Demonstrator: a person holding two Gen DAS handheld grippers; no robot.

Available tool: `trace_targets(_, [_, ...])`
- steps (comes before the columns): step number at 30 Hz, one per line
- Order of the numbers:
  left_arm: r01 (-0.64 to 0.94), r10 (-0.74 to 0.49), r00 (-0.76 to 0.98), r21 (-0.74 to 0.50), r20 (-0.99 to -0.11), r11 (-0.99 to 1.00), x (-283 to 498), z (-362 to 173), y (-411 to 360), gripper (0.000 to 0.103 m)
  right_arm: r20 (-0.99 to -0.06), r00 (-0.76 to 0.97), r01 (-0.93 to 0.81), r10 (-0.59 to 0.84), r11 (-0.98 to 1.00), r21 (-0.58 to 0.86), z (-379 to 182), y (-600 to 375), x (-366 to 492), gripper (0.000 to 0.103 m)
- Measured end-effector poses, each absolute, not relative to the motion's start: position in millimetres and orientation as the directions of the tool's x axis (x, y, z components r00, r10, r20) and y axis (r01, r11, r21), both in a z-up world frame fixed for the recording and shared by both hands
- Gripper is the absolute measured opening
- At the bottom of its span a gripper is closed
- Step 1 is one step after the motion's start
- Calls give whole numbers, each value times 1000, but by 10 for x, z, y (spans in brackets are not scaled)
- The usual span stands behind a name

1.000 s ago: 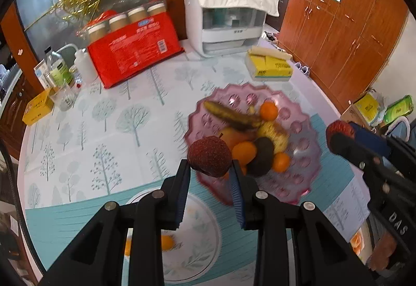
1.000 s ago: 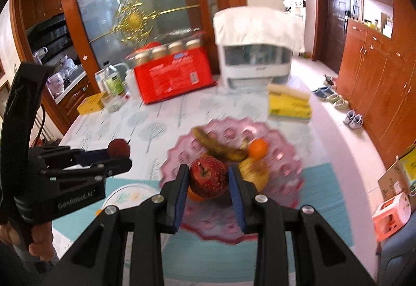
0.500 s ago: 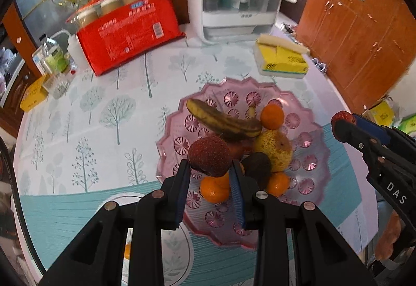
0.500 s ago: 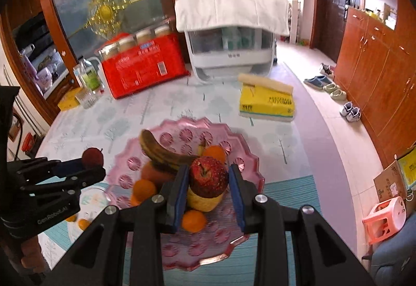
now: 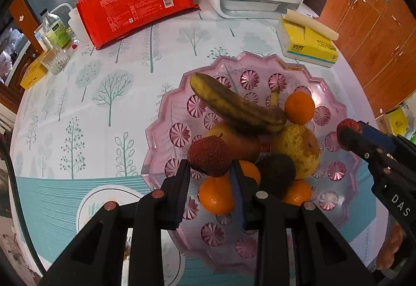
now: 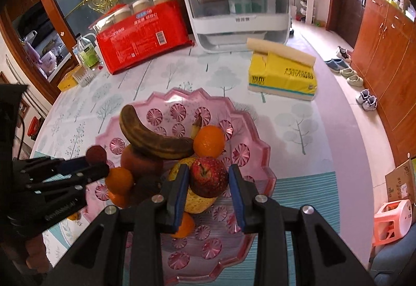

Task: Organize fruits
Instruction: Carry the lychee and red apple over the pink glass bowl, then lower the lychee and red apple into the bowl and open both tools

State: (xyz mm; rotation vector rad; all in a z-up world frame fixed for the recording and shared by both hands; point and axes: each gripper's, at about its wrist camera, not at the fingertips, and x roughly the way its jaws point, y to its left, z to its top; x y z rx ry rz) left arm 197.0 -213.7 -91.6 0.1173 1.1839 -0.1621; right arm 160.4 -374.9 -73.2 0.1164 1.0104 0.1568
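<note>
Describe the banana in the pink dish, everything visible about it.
The banana is overripe: dull yellow skin heavily mottled brown-black, curved, unpeeled, whole. It lies on top of the fruit pile in the pink dish, one end hanging over the dish floor, the other resting by an orange. Beneath it sit a reddish-orange fruit and a yellow pear. Neither gripper touches it.

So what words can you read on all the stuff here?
"DAS": right gripper body, seen from the left wrist; any further letters run out of view.
"一次性纸杯": red pack.
Pack's blue badge and small print: too blurred.
Tissue box, white machine, bottle label, left gripper body: print too blurred.
</note>
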Motion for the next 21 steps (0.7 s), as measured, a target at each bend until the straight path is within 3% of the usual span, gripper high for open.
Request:
trace_targets(15, [132,-27,375,25,-927,991,2079,-973,-1987,29,-851,489,-73,191,981,179,-919,-3752,1697,31])
trace_targets(21, [190,-79,385,-4,-920,982,2021,-917,-2172,28,-856,486,-63,179,983,170,-946,-3750,1721,31])
